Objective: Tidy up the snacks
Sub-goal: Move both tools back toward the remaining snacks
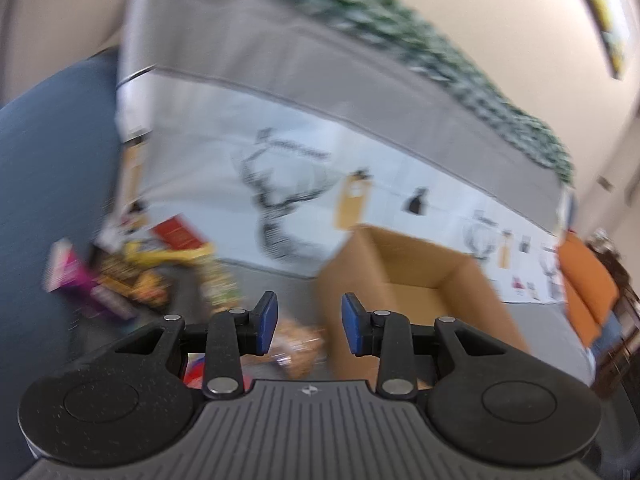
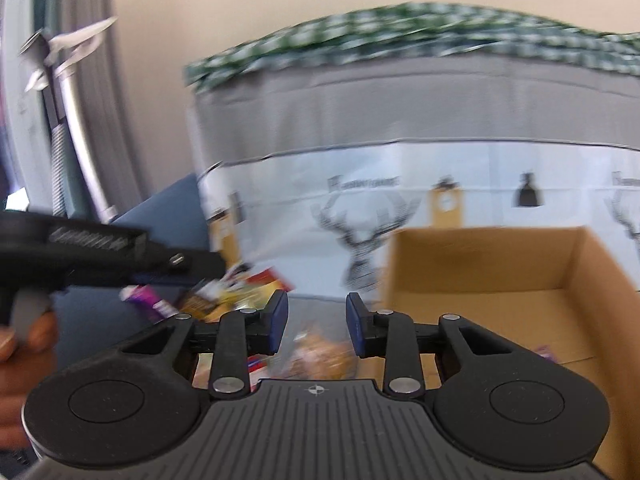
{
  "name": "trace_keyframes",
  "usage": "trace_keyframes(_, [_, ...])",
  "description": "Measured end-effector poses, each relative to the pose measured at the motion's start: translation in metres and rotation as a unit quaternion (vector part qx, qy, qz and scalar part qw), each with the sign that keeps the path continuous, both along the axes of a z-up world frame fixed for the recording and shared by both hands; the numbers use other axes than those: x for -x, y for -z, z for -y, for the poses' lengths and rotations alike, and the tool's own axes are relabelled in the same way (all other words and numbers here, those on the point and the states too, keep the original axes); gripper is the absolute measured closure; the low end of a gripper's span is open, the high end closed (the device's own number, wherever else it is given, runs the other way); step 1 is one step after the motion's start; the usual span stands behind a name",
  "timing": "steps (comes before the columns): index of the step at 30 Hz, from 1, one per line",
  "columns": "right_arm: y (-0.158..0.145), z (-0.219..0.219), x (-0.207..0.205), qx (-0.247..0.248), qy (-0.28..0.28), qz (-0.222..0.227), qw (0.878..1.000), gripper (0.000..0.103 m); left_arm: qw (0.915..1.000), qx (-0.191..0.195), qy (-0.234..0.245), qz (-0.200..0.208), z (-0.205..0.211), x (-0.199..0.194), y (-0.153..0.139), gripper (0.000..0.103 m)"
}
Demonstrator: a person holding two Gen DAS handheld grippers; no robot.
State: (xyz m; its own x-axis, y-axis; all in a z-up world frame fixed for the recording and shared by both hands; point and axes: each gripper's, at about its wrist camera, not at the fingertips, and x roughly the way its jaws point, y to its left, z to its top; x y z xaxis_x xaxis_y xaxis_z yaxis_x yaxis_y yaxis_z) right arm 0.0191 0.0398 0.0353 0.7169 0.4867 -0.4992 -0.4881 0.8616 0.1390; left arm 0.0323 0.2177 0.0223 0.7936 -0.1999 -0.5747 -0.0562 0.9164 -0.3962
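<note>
Both views are motion-blurred. A pile of snack packets (image 1: 132,276) lies on the grey floor at left, with a purple box (image 1: 80,284) and a red packet (image 1: 178,232). A clear bag of golden snacks (image 1: 300,348) lies just beyond my left gripper (image 1: 309,322), which is open and empty. An open cardboard box (image 1: 420,272) stands to the right. In the right wrist view my right gripper (image 2: 317,322) is open and empty above the same clear bag (image 2: 320,352), with the pile (image 2: 224,296) at left and the box (image 2: 500,280) at right. The left gripper's body (image 2: 100,252) shows at left.
A bed with a grey and white deer-print sheet (image 1: 288,184) and green checked cover (image 1: 460,60) rises behind. A blue cushion (image 1: 52,184) is at left. An orange seat (image 1: 584,280) stands at far right.
</note>
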Motion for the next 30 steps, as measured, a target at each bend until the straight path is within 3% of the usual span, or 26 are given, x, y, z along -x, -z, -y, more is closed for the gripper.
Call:
trace_keyframes(5, [0.024, -0.044, 0.012, 0.036, -0.051, -0.011, 0.998, 0.069, 0.9962, 0.014, -0.057, -0.064, -0.028, -0.003, 0.018, 0.065])
trace_keyframes(10, [0.045, -0.065, 0.008, 0.061, -0.064, -0.038, 0.995, 0.068, 0.9901, 0.003, -0.076, -0.118, -0.036, -0.008, 0.033, 0.065])
trace_keyframes(12, [0.050, -0.070, 0.003, 0.071, -0.059, -0.042, 0.995, 0.060, 0.9879, -0.005, -0.082, -0.132, -0.039, -0.009, 0.039, 0.063])
trace_keyframes(18, [0.075, -0.075, -0.020, 0.092, -0.052, -0.067, 0.992, 0.040, 0.9827, -0.020, -0.089, -0.161, -0.044, -0.016, 0.055, 0.063])
trace_keyframes(21, [0.091, -0.078, -0.031, 0.099, -0.041, -0.080, 0.991, 0.032, 0.9813, -0.024, -0.089, -0.169, -0.044, -0.020, 0.059, 0.055])
trace_keyframes(30, [0.123, -0.090, -0.049, 0.113, -0.044, -0.103, 0.987, 0.023, 0.9798, -0.028, -0.087, -0.178, -0.042, -0.028, 0.065, 0.048])
